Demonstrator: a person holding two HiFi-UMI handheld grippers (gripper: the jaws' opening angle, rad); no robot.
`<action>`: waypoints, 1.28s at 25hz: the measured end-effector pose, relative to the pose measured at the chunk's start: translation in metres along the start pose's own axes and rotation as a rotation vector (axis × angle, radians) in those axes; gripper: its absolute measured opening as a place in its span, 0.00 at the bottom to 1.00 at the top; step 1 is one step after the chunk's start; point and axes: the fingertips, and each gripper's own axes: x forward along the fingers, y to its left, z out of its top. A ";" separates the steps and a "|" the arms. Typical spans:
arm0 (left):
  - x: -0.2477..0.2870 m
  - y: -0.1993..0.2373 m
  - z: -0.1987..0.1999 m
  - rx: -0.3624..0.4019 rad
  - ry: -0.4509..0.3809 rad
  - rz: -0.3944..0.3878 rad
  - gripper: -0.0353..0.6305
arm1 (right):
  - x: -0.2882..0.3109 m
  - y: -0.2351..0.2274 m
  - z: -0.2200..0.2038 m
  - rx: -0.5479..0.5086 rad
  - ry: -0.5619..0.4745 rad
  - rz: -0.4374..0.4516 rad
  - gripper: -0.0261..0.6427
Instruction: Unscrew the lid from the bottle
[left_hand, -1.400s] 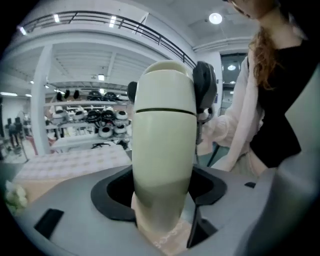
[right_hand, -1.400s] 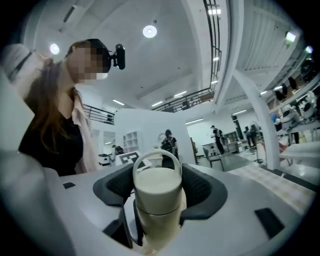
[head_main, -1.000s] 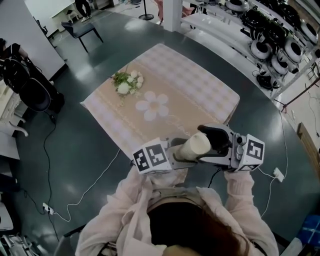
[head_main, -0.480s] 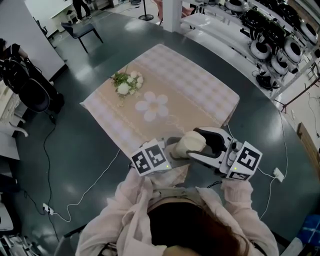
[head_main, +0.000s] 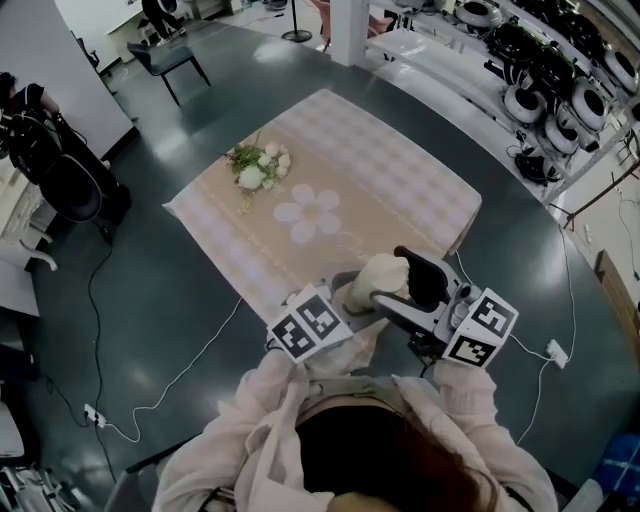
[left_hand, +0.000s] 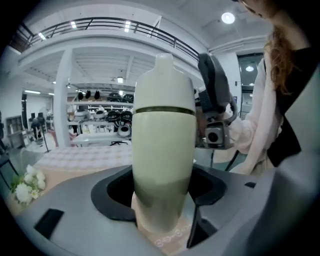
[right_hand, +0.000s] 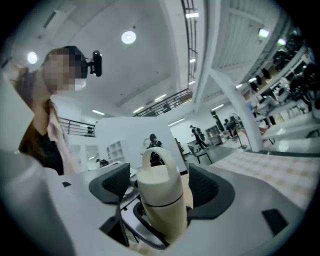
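Note:
A cream bottle (head_main: 383, 280) with a looped lid (right_hand: 159, 175) is held just above the table's near edge. My left gripper (head_main: 350, 297) is shut on its lower body (left_hand: 161, 165), dark pads pressed to both sides. My right gripper (head_main: 400, 287) reaches in from the right around the lid. Its jaws are opening, and in the right gripper view the dark pads (right_hand: 111, 184) stand off the lid on each side. The lid's seam (left_hand: 165, 109) shows as a dark ring, and the lid sits on the bottle.
The table wears a beige checked cloth (head_main: 380, 160) with a white flower print (head_main: 312, 212). A small bunch of flowers (head_main: 256, 166) lies at its far left. A white cable (head_main: 190, 375) runs over the dark floor, and racks of gear (head_main: 540, 70) line the right.
My right gripper has rolled around the lid, its marker cube swinging down toward the person, and its jaws now stand off the lid. The left gripper and bottle have barely shifted.

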 end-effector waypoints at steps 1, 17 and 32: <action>0.001 0.002 -0.001 -0.002 0.006 0.020 0.53 | 0.003 -0.003 -0.003 0.022 -0.004 -0.045 0.59; -0.011 -0.033 0.008 0.124 -0.028 -0.237 0.53 | -0.013 0.037 0.008 -0.155 -0.010 0.462 0.54; -0.009 -0.025 0.001 0.122 -0.009 -0.183 0.53 | -0.007 0.036 -0.001 -0.281 0.016 0.370 0.48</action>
